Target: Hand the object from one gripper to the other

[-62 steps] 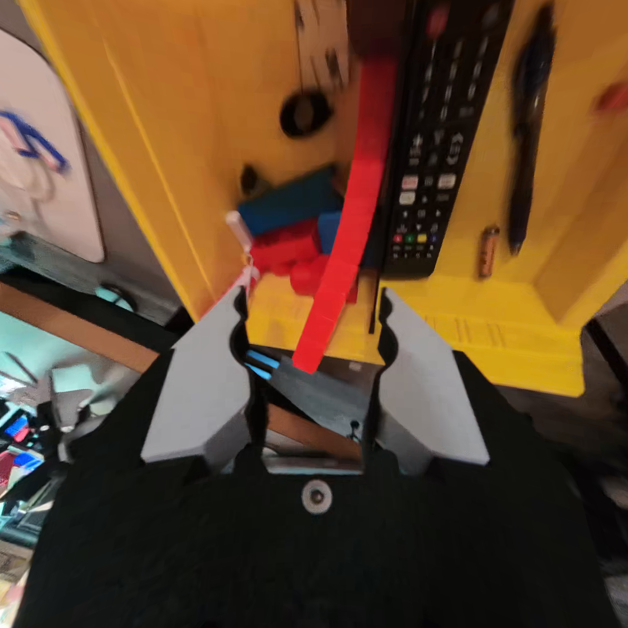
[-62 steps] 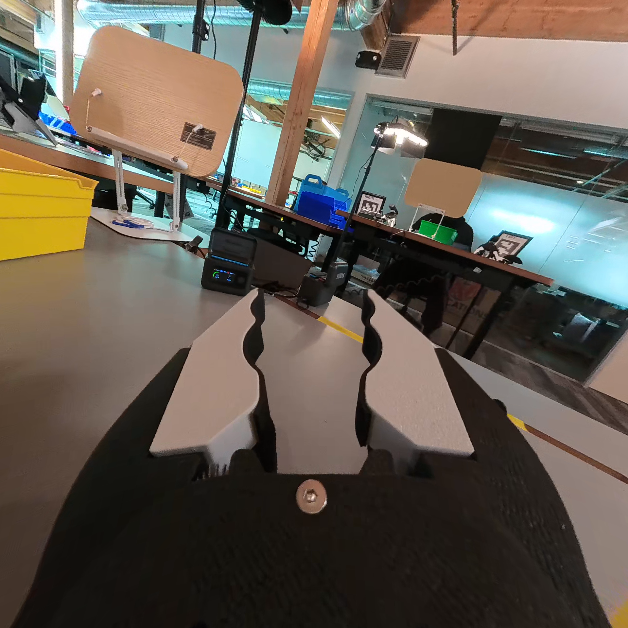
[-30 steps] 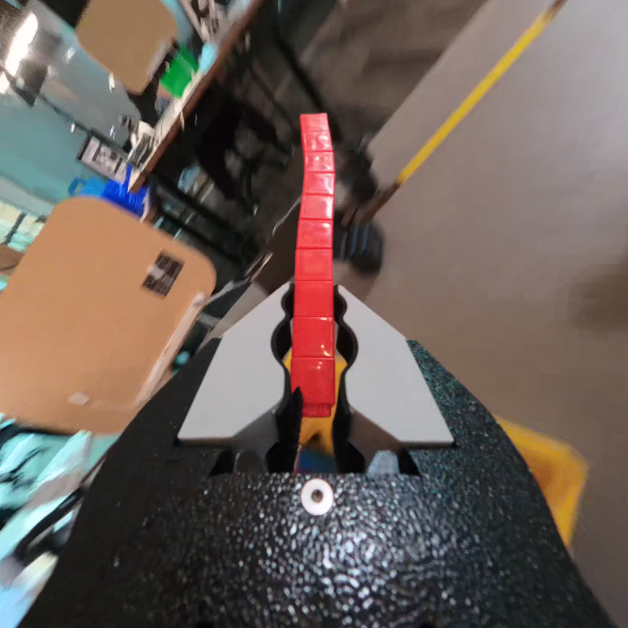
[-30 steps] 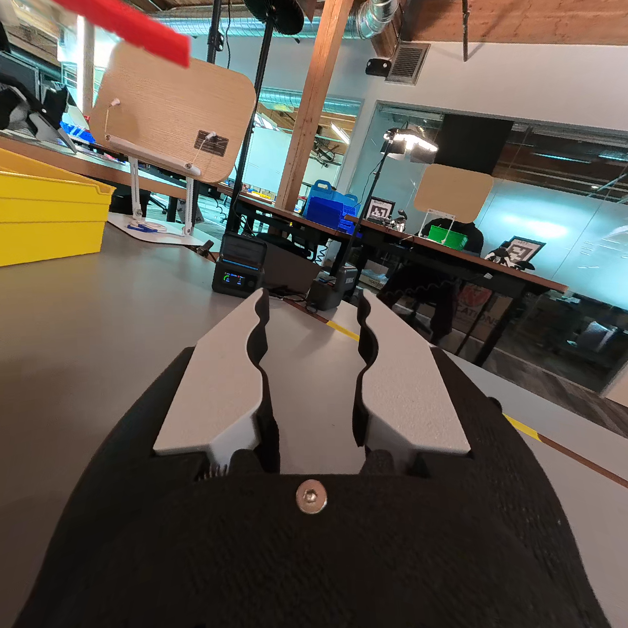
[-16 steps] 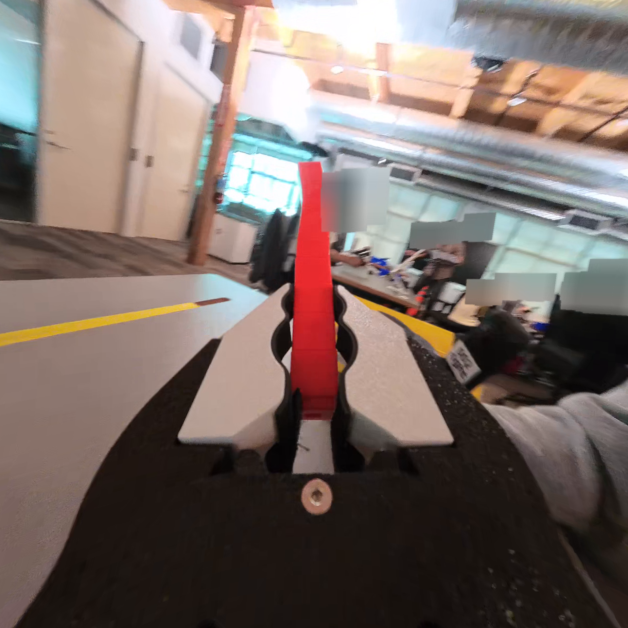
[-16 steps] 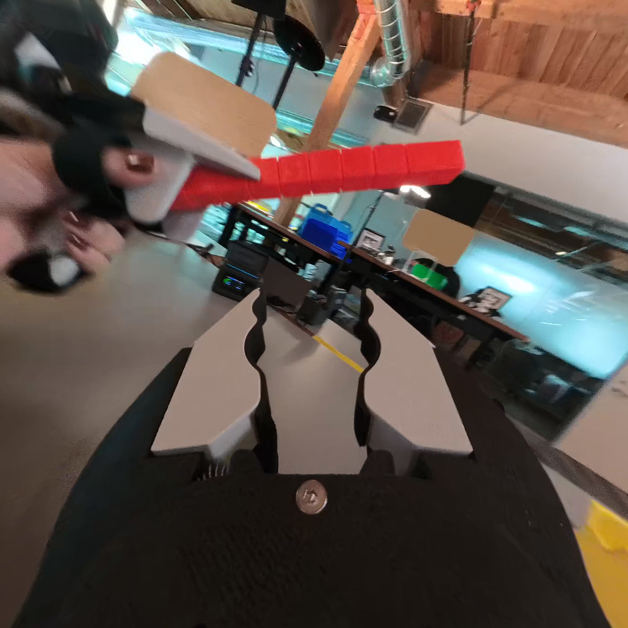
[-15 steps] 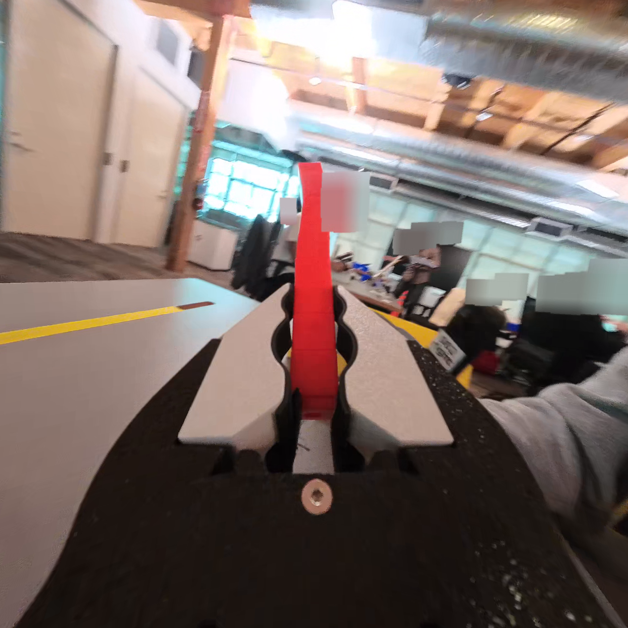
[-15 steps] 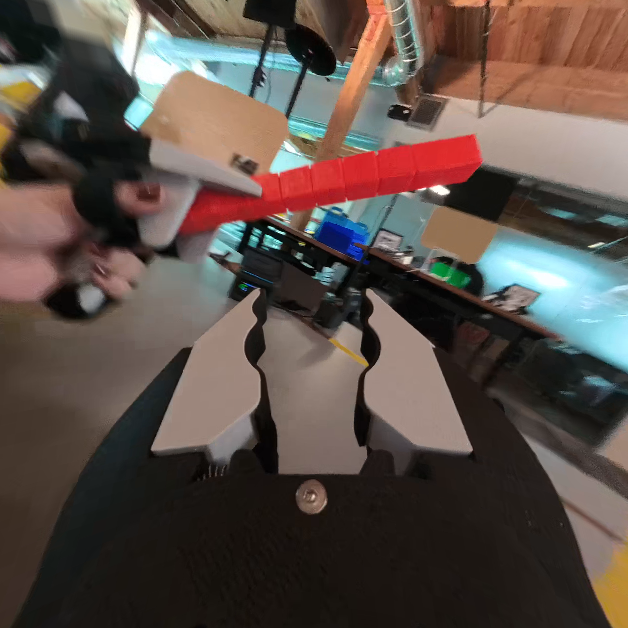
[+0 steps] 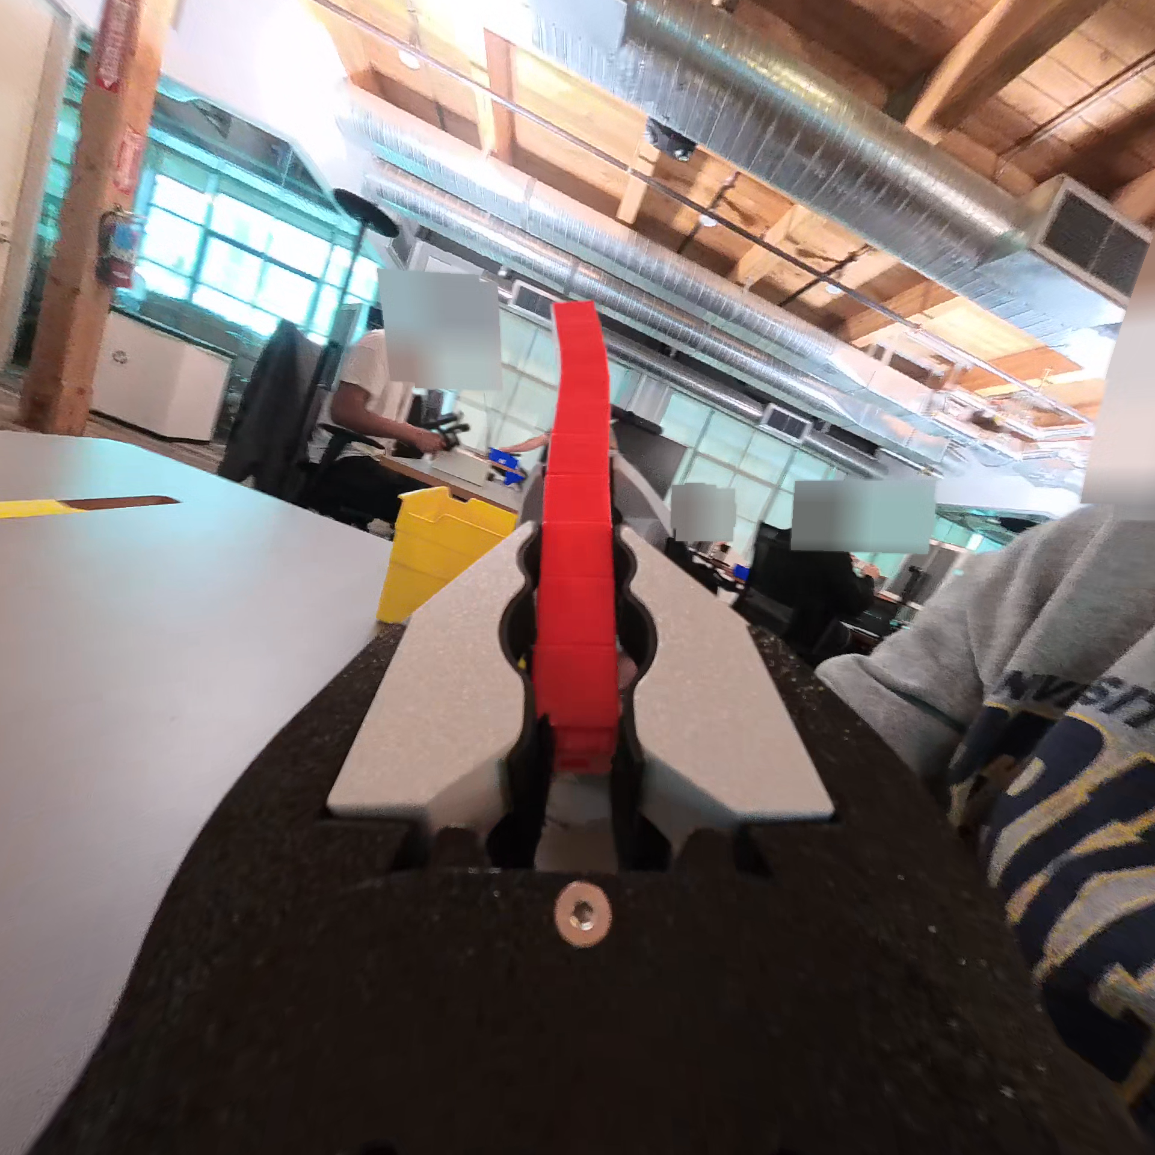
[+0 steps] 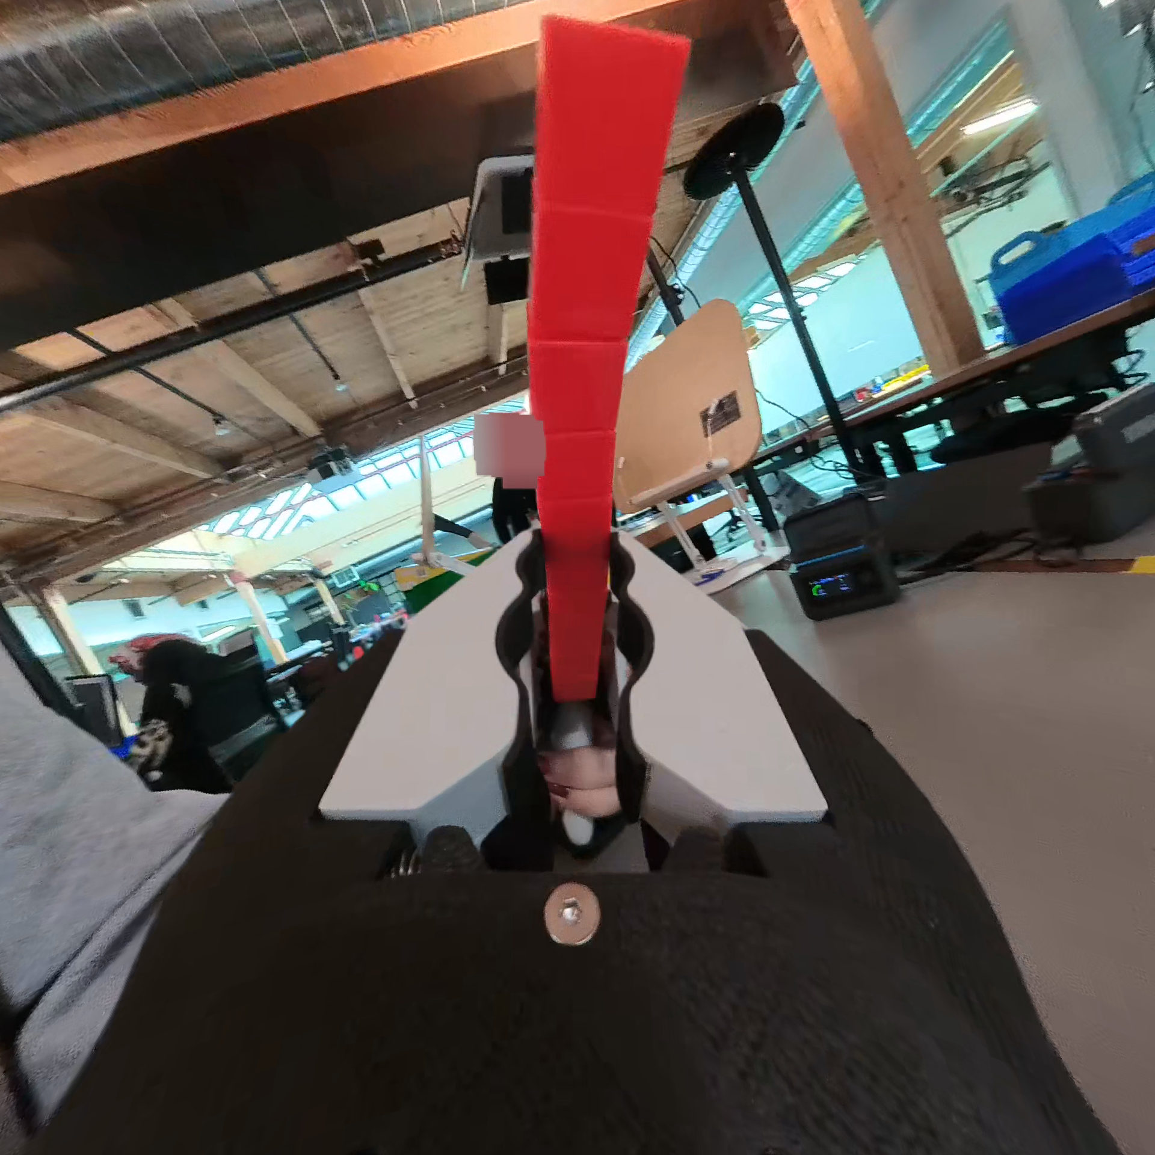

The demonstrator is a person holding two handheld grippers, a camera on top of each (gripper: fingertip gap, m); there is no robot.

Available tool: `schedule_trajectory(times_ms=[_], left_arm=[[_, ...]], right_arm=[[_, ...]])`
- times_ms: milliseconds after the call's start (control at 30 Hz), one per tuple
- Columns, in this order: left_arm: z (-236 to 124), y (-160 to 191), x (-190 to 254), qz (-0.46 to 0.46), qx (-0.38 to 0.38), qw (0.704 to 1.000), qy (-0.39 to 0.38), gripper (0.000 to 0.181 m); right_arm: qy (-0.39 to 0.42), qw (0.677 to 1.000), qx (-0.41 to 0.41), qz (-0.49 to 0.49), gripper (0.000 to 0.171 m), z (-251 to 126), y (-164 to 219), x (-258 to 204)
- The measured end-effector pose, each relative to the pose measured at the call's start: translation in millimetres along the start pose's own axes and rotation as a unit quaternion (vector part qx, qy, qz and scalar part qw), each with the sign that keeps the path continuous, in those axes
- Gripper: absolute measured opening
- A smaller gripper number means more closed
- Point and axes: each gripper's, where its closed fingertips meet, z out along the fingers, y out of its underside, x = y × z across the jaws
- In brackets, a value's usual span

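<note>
A long red segmented bar (image 9: pixel 578 600) sits between the jaws of my left gripper (image 9: pixel 575 531), which is shut on its near end. The bar runs forward and up. Farther along it, the grey fingers (image 9: pixel 637 494) of my right gripper show on both sides of the bar. In the right wrist view, my right gripper (image 10: pixel 575 537) is shut on the same red bar (image 10: pixel 587 375), which rises steeply past the fingertips. Through the gap behind the bar I see a hand (image 10: pixel 581 787) holding the other gripper. Both grippers hold the bar above the table.
A grey table (image 9: pixel 156 625) lies to the left with a yellow bin (image 9: pixel 437 537) at its far edge. A grey sleeve (image 9: pixel 1000 625) is at the right. A black device with a screen (image 10: pixel 837 562) and a wooden board on a stand (image 10: pixel 687 406) stand on the table (image 10: pixel 937 687). My left and right fingertips are right by each other.
The left gripper swung the bar up and round toward the right gripper. The right gripper, open and empty before, has turned to the bar and shut on it.
</note>
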Motion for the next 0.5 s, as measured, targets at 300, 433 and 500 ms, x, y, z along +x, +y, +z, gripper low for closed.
schedule_trajectory(times_ms=[300, 433, 500], left_arm=[[-16.7, -8.6, -35.3, 0.217, -0.073, 0.947, -0.224, 0.126], [-0.6, -4.2, -15.2, 0.259, -0.069, 0.941, -0.207, 0.092], [-1.2, -9.9, -19.7, 0.278, -0.045, 0.926, -0.250, 0.095]], right_arm=[[0.206, 0.911, -0.095, -0.344, 0.019, -12.6, -3.5, 36.7], [0.277, 0.743, -0.163, -0.587, 0.019, -16.4, -2.7, 44.2], [0.275, 0.666, -0.194, -0.666, 0.019, -13.3, 6.7, 44.4]])
